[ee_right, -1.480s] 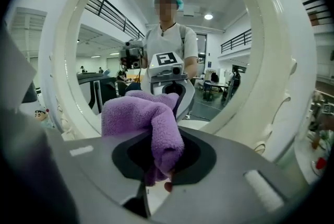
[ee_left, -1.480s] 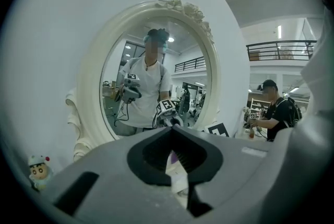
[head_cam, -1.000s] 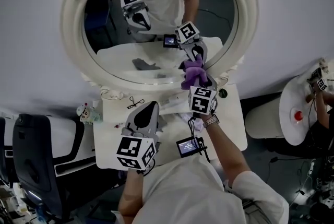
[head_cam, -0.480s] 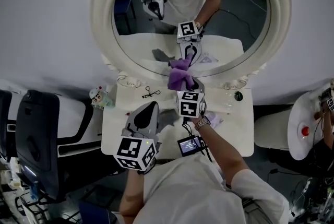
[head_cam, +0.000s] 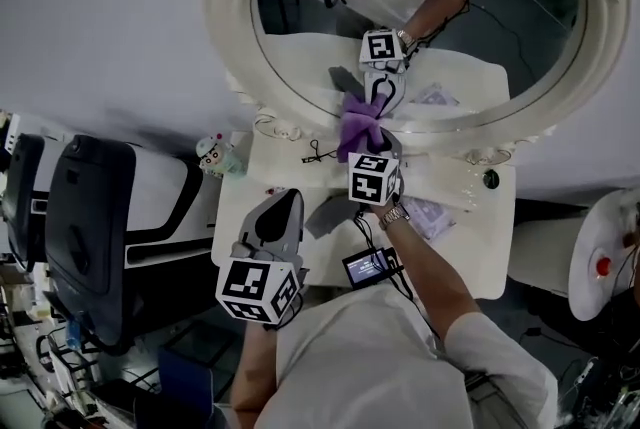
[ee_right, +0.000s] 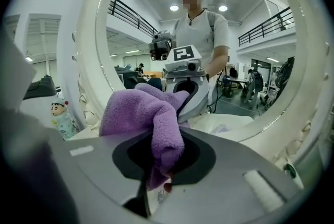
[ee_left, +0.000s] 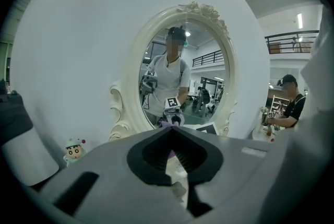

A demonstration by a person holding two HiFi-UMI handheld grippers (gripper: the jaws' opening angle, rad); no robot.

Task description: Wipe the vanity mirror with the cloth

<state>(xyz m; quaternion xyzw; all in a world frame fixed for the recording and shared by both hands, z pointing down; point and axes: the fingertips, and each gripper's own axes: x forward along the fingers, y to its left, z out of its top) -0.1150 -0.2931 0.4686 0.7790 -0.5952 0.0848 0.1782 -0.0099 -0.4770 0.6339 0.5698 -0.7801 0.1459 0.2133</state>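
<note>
The vanity mirror (head_cam: 450,47) is an oval glass in a white ornate frame (head_cam: 232,57), standing at the back of a white table (head_cam: 470,257). My right gripper (head_cam: 372,145) is shut on a purple cloth (head_cam: 358,125), which presses against the lower part of the glass, left of its middle. The right gripper view has the cloth (ee_right: 146,113) bunched in the right gripper (ee_right: 164,137), against the mirror (ee_right: 219,61). My left gripper (head_cam: 284,205) hangs shut over the table's front left, holding nothing. From the left gripper (ee_left: 171,131), the mirror (ee_left: 182,66) stands ahead.
A small cartoon figurine (head_cam: 215,155) stands at the table's left edge, near the mirror's foot. Small black scissors (head_cam: 318,155) and a grey sheet (head_cam: 325,215) lie on the table. A black chair (head_cam: 90,227) is on the left, a round white stand (head_cam: 600,257) on the right.
My right gripper has slid the purple cloth leftward along the bottom of the glass, from its right side toward the left. The left gripper has kept its place.
</note>
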